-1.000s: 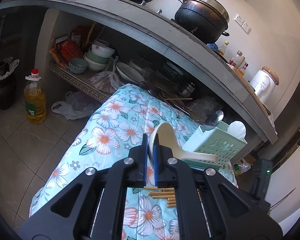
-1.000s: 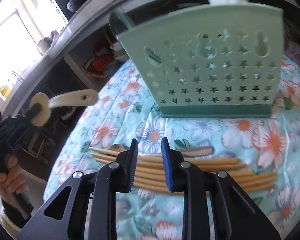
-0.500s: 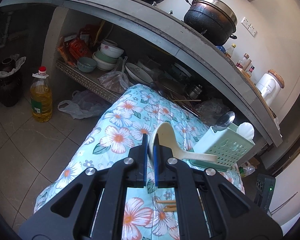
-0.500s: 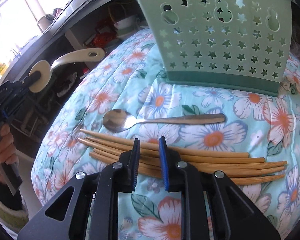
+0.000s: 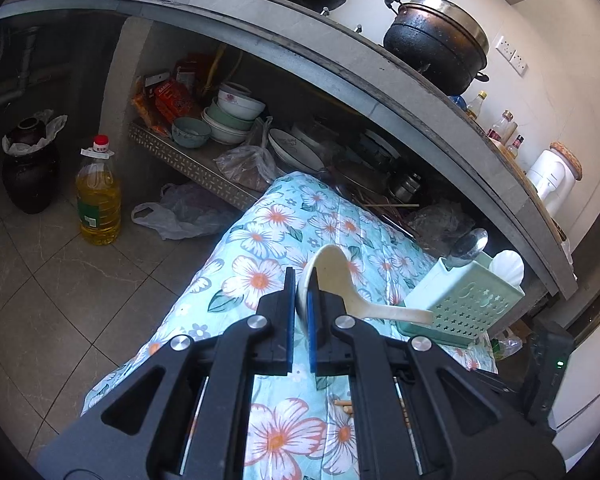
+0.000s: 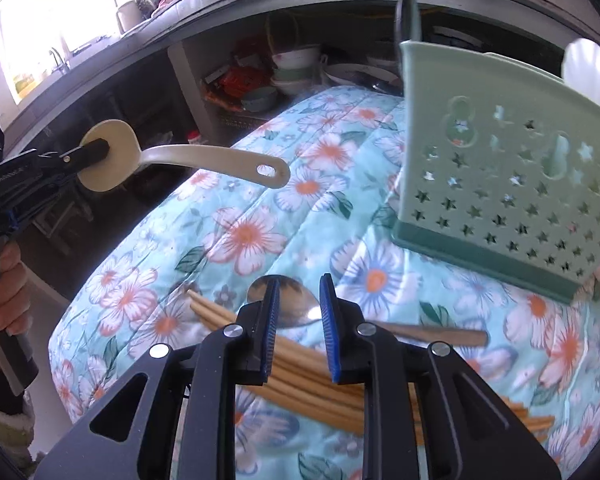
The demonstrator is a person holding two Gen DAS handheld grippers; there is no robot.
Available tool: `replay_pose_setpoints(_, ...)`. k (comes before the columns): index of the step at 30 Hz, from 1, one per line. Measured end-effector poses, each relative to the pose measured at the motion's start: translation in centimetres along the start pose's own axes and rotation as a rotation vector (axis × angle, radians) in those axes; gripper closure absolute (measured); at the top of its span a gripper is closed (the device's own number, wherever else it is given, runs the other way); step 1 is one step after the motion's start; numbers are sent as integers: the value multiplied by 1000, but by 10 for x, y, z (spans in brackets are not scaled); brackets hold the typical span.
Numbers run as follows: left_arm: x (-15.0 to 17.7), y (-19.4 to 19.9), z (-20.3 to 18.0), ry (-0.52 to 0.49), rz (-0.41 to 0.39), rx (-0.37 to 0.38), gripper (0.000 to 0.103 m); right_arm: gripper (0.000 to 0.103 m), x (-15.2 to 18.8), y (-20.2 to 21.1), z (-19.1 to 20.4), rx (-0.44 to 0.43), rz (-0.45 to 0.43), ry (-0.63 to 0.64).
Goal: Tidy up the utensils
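Right: left tongs (image 5: 300,300) clamp the cream rice paddle (image 5: 342,286) by its blade, held in the air, handle pointing at the green caddy (image 5: 466,304) to the right. Right tongs (image 6: 298,316) are opening with nothing between them, hovering directly over the metal spoon (image 6: 288,304) on the floral-cloth table (image 6: 236,236); spoon's long axis runs sideways, across the gap. Chopsticks (image 6: 300,376) lie beside it, partly hidden by the tongs. Caddy's compartments can't be seen.
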State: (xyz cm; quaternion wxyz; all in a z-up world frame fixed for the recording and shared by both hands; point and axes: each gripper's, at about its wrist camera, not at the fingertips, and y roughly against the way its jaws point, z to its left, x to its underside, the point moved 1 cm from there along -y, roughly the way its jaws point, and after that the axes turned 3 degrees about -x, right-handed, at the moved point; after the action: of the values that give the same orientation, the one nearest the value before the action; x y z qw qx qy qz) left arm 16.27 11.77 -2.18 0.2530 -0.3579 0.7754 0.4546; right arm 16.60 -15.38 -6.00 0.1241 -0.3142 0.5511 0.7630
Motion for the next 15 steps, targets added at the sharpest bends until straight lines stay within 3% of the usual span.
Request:
replay_pose_setpoints(5,-1,-1,4,14,2,-1,99,71,12,-19,12,47,69,100)
replay_pose_setpoints(7,-1,-1,6,17,2,0,99,68,17,-16,16,65,57,129)
replay_pose_setpoints(15,1,-4,9,24,15,2,99,67,12,-23,32,86,103,270)
